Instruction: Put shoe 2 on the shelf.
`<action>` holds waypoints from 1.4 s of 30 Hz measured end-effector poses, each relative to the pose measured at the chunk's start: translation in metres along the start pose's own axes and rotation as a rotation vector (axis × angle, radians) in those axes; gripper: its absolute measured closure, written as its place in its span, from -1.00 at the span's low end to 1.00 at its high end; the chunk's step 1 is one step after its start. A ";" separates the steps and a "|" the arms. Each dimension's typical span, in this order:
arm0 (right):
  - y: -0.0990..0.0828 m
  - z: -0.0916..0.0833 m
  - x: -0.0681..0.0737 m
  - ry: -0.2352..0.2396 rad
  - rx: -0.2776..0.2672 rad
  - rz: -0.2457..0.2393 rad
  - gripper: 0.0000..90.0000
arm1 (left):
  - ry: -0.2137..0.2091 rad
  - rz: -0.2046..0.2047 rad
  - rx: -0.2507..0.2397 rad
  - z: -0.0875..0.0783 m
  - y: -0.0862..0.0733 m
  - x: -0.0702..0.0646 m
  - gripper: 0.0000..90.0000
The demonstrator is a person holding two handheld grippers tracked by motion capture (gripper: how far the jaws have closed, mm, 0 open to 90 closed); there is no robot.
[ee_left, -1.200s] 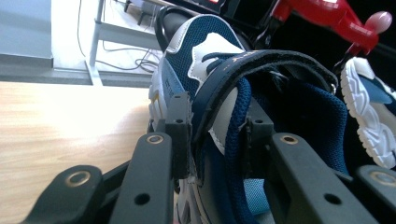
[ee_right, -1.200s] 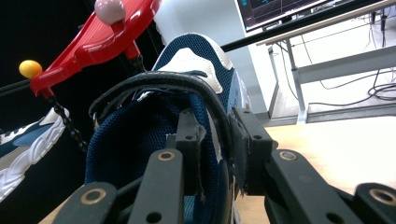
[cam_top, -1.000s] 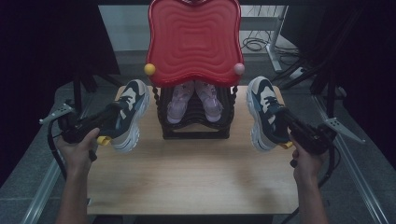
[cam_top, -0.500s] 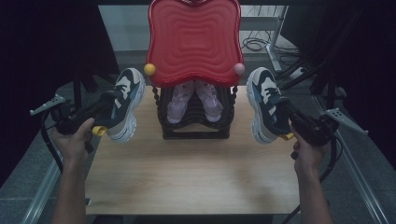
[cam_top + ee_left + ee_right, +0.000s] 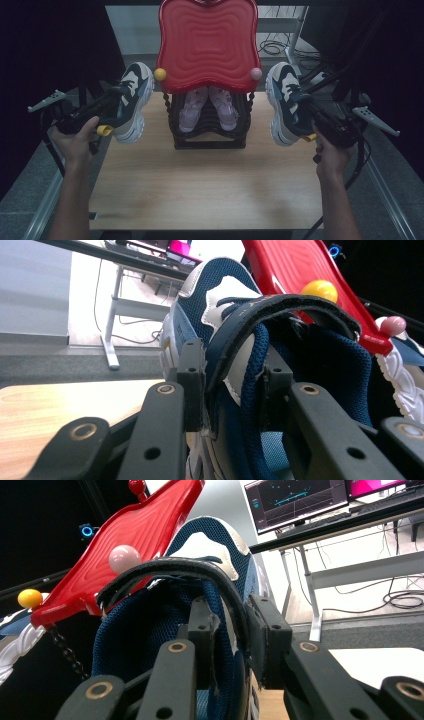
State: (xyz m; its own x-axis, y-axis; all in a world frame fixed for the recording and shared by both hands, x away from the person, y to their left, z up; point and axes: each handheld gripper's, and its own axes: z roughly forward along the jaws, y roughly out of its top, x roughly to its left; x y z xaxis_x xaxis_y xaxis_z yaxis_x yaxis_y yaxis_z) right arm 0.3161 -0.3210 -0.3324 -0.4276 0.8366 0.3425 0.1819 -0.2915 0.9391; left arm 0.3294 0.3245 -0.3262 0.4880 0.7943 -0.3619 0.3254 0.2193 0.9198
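Observation:
I hold a pair of navy, white and cream sneakers in the air, one on each side of a black shoe rack [image 5: 209, 137]. My left gripper [image 5: 119, 101] is shut on the collar of the left sneaker [image 5: 132, 97], its jaws pinching the padded wall and strap [image 5: 232, 390]. That left sneaker [image 5: 210, 305] points away from me. My right gripper [image 5: 306, 109] is shut the same way on the collar of the right sneaker [image 5: 285, 100], one jaw inside and one outside [image 5: 234, 630]. The right sneaker [image 5: 210, 542] hangs toe-up beside the rack.
The rack carries a wavy red top panel [image 5: 207, 42] with a yellow knob [image 5: 160, 74] and a pink knob [image 5: 256, 74]. A pair of pink shoes [image 5: 207, 107] sits on its shelf. The wooden table [image 5: 210, 185] lies below, with desk legs and cables [image 5: 272, 47] behind.
Both hands have risen and lifted the two sneakers off the tabletop. The sneakers now hang higher beside the rack, level with the red panel's lower edge.

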 end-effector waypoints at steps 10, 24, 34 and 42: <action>0.013 0.008 0.004 0.000 0.005 0.001 0.63 | 0.004 0.016 -0.028 0.003 0.020 -0.006 0.56; 0.041 0.021 0.008 -0.023 -0.018 -0.004 0.63 | -0.004 0.034 -0.044 0.015 0.046 -0.017 0.56; 0.061 0.032 0.018 0.001 -0.030 0.001 0.63 | -0.011 0.044 -0.072 0.018 0.065 -0.024 0.56; 0.075 0.041 0.033 0.021 -0.018 -0.023 0.63 | -0.013 0.049 -0.080 0.021 0.079 -0.030 0.56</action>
State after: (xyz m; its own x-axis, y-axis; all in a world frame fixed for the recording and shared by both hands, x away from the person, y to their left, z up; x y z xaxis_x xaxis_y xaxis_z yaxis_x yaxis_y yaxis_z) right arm 0.3521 -0.2958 -0.2517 -0.4498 0.8335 0.3209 0.1559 -0.2806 0.9471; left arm 0.3573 0.3065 -0.2462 0.5123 0.7981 -0.3172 0.2354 0.2247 0.9456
